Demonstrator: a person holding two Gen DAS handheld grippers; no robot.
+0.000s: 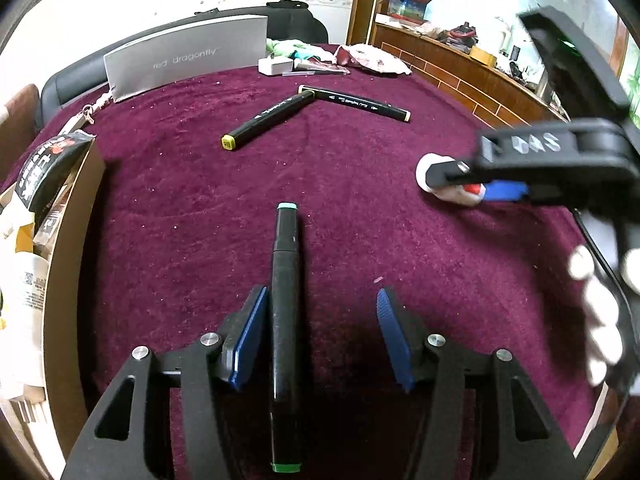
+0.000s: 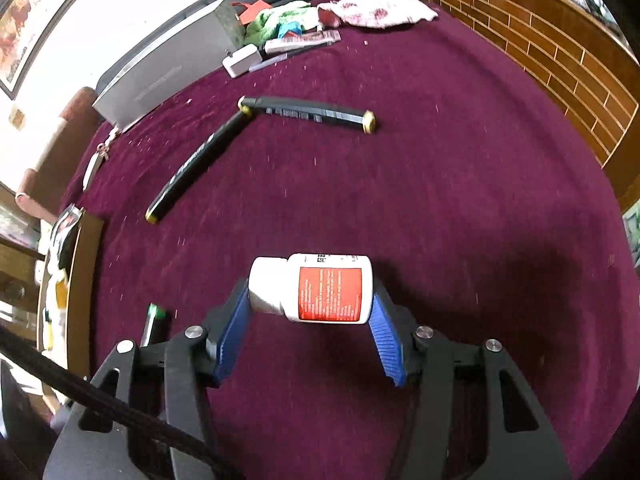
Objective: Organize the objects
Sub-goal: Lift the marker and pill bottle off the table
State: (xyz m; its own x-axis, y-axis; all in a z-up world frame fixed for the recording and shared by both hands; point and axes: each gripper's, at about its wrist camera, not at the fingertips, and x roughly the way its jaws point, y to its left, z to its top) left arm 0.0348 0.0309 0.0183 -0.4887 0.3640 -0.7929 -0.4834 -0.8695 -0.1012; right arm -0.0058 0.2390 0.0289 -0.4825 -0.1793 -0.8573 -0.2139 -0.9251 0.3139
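The table is covered in dark red cloth. A white bottle is gripped sideways by the right tool. A black marker lies untouched between the parted pads of the left tool.

We see a white bottle with a red label lying sideways, and three black markers flat on the purple cloth.

Marker's length behind right claw
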